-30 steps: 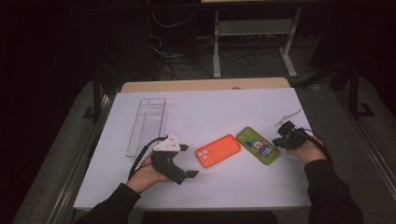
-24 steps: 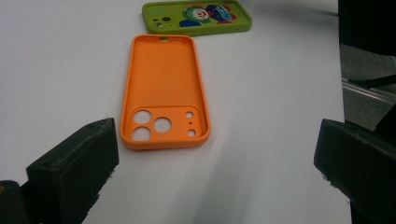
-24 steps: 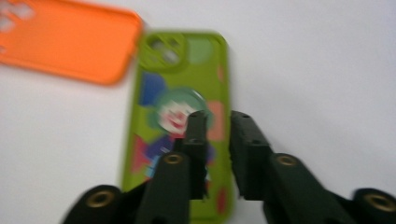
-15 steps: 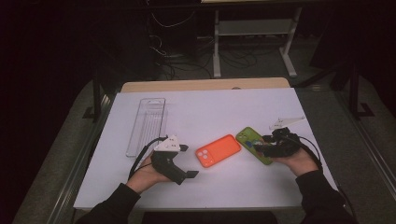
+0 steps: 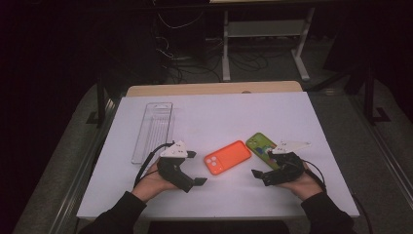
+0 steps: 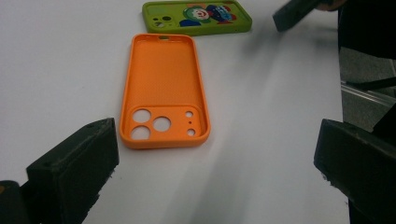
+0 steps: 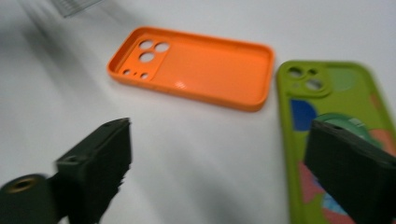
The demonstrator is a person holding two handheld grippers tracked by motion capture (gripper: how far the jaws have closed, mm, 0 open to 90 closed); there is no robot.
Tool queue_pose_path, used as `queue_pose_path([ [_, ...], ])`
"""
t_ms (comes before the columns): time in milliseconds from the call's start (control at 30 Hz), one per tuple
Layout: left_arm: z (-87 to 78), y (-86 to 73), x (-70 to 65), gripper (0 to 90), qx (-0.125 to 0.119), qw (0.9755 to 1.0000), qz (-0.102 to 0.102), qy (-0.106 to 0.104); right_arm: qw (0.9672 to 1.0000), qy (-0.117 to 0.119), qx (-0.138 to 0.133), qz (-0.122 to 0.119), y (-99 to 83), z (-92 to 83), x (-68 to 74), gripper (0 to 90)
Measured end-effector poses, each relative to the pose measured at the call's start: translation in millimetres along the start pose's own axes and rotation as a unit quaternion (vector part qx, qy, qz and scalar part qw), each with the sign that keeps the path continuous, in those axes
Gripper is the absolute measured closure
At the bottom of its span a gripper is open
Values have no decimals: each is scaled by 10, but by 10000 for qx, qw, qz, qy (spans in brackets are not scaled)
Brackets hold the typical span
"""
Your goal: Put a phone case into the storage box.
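Note:
An orange phone case (image 5: pixel 227 157) lies hollow side up on the white table (image 5: pixel 219 117), with a green phone case (image 5: pixel 261 146) printed with a cartoon just to its right. My left gripper (image 5: pixel 196 168) rests open left of the orange case (image 6: pixel 163 88), pointing at it, with the green case (image 6: pixel 196 17) farther off. My right gripper (image 5: pixel 259 176) sits at the green case's near end. Its jaws have just been opening and stand open with nothing gripped. In the right gripper view, the orange case (image 7: pixel 196 65) lies ahead and the green case (image 7: pixel 336 135) runs behind the right-hand jaw.
A clear plastic tray (image 5: pixel 153 130) lies lengthwise at the table's left, behind my left gripper. Beyond the table's wooden far edge (image 5: pixel 214 88) are a dark floor, cables and a white metal frame (image 5: pixel 265 29).
My right gripper has slid left and toward the near edge, from the green case's right side to its near end, and its jaws have opened. The left gripper has stayed put.

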State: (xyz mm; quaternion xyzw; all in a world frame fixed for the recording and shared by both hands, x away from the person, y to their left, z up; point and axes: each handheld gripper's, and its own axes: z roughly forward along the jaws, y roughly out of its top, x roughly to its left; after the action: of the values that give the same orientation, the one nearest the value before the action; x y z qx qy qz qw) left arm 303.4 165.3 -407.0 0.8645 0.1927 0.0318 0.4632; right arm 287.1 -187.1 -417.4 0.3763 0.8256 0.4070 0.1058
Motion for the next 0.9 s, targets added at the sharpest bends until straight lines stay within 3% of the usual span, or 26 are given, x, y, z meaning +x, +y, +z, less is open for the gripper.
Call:
queue_pose_path([
  [33, -1, 0, 3, 0, 16, 10000, 18, -1, 10000, 59, 35, -13, -19, 28, 5, 5],
  [133, -4, -1, 8, 0, 26, 10000, 37, 0, 9996, 212, 144, -83, -68, 84, 0, 0],
  [233, -5, -12, 3, 0, -10, 10000, -50, 12, 9995, 197, 242, -77, -80, 92, 10, 0],
  [433, -19, -35, 36, 0, 59, 10000, 52, 30, 9993, 161, 306, -130, -46, 98, 51, 0],
  [567, -18, -37, 36, 0, -49, 9999, -89, 18, 9994, 53, 242, -229, -18, 83, 65, 0],
  [900, -18, -34, 56, 0, -50, 10000, -34, 69, 9991, 13, 376, -183, 102, 41, 51, 0],
])
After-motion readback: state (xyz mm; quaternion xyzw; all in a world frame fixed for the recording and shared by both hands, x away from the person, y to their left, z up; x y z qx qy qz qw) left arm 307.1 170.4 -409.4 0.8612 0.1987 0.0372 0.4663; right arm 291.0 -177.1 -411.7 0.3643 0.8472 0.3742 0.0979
